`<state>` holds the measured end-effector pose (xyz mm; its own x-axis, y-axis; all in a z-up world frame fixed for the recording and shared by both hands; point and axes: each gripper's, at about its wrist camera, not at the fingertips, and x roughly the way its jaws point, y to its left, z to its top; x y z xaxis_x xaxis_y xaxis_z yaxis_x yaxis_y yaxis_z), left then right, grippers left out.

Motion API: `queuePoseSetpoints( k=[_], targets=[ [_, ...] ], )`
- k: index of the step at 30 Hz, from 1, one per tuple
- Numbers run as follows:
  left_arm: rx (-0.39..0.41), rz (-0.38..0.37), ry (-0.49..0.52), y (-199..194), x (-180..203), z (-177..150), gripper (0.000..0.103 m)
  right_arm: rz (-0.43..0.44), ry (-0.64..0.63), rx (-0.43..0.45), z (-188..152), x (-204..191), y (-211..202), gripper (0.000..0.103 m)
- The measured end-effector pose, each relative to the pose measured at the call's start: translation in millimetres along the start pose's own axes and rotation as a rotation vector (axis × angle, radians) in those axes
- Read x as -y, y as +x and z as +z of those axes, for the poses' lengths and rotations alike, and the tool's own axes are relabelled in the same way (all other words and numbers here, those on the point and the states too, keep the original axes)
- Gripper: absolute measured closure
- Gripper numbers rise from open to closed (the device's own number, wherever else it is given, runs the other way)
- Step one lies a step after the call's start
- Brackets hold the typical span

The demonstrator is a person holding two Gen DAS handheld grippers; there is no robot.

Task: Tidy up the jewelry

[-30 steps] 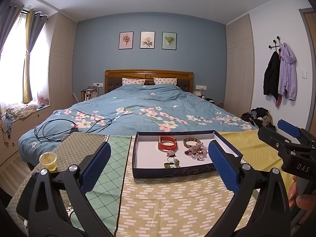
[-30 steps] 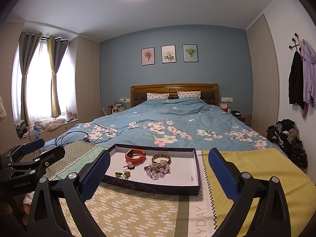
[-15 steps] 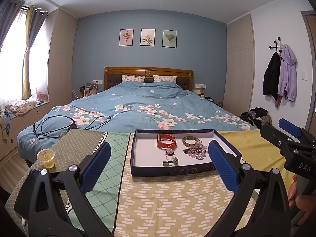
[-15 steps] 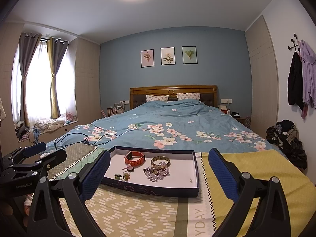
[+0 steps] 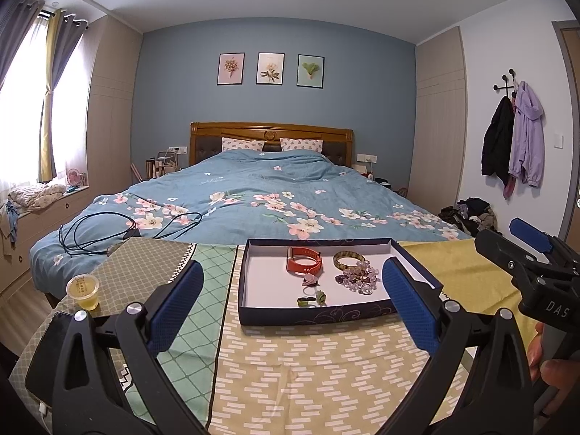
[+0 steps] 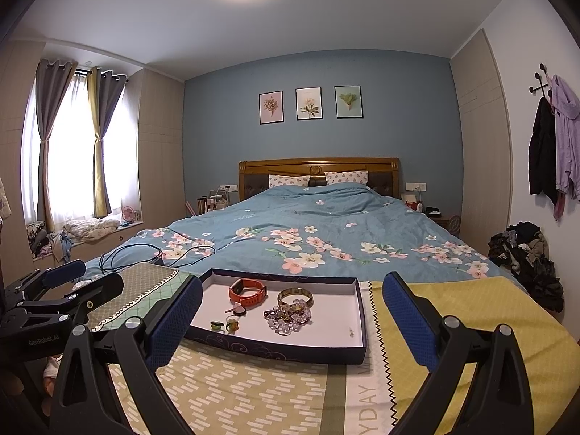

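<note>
While both grippers point(image 5: 291, 306) point(image 6: 291, 322) hang spread wide, a cup point(image 5: 83, 292) stands left of the jewelry tray point(image 5: 311, 317).

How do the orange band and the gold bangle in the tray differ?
The orange band is a strap carrying a dark rectangular module at one end; the gold bangle is a plain closed ring. The orange band lies apart from the other pieces, while the gold bangle touches the bead cluster at its near edge. The band sits left of the bangle. Both lie flat on the white floor of the tray, untouched by either gripper.
</note>
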<state>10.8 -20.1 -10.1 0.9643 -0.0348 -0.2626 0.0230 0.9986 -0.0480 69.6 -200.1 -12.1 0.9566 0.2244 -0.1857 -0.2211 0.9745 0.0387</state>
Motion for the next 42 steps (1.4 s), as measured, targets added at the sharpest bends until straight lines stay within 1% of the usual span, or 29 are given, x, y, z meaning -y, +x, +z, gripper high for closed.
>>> queuePoseSetpoints(
  k=[42],
  targets=[
    [-0.001, -0.002, -0.004, 2.9, -1.0, -2.0, 0.006, 0.002, 0.004, -0.003, -0.1, 0.7, 0.4, 0.007]
  ],
)
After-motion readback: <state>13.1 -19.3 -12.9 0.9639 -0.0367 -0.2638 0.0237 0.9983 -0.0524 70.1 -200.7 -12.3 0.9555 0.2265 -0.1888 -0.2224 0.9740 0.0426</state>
